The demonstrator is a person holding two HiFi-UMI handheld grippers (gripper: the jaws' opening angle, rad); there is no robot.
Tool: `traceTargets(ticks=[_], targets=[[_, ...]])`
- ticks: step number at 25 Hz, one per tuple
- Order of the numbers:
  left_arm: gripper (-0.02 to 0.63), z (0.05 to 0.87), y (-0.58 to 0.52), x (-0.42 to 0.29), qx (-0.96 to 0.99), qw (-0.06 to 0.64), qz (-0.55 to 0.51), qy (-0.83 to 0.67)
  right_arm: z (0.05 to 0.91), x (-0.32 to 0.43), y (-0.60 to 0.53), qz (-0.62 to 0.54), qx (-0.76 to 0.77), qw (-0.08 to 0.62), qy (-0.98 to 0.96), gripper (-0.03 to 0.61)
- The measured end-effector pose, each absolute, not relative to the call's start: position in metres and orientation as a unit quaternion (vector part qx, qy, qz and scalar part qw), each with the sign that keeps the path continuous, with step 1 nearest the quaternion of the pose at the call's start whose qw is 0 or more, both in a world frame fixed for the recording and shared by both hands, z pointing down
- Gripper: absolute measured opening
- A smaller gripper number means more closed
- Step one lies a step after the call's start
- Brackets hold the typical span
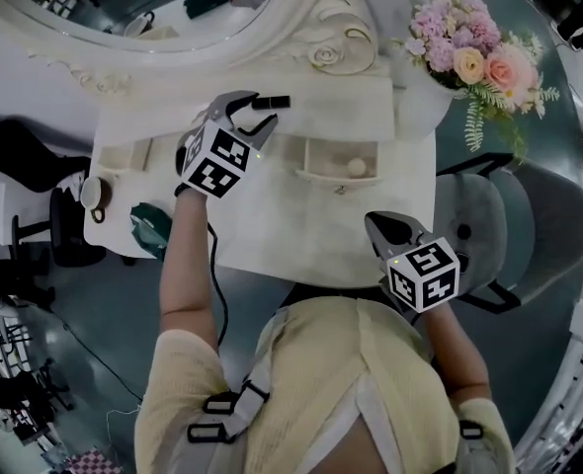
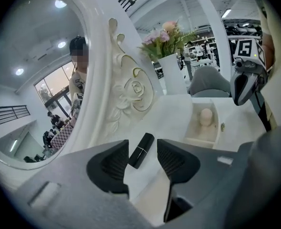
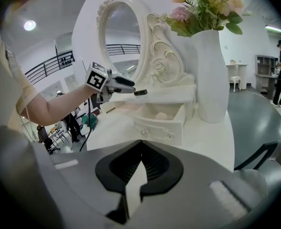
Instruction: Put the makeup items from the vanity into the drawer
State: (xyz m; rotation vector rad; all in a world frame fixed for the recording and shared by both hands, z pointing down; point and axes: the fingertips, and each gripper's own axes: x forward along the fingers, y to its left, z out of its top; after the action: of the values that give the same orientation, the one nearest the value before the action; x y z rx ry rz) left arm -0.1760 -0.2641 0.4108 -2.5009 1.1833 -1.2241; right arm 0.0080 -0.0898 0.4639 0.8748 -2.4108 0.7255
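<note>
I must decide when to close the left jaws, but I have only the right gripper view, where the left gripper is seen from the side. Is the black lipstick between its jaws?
Observer: Yes. In the left gripper view, the lipstick lies between the open jaws of the left gripper, and they do not touch it.
Operator: Does it stand or lie?
Observer: It lies flat on the raised shelf.
Operator: The drawer front hides the inside from me. Is it empty?
Observer: No. The drawer holds one rounded beige item.
</note>
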Motion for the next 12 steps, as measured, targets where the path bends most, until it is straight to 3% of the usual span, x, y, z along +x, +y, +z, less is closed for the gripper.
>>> traceTargets(ticks=[12], targets=[[0.196,0.432,-0.293,-0.170,-0.840,0.036,-0.435,0.321,0.470,0.014,-0.086,0.272,0.328,0.242,-0.872,0.002]])
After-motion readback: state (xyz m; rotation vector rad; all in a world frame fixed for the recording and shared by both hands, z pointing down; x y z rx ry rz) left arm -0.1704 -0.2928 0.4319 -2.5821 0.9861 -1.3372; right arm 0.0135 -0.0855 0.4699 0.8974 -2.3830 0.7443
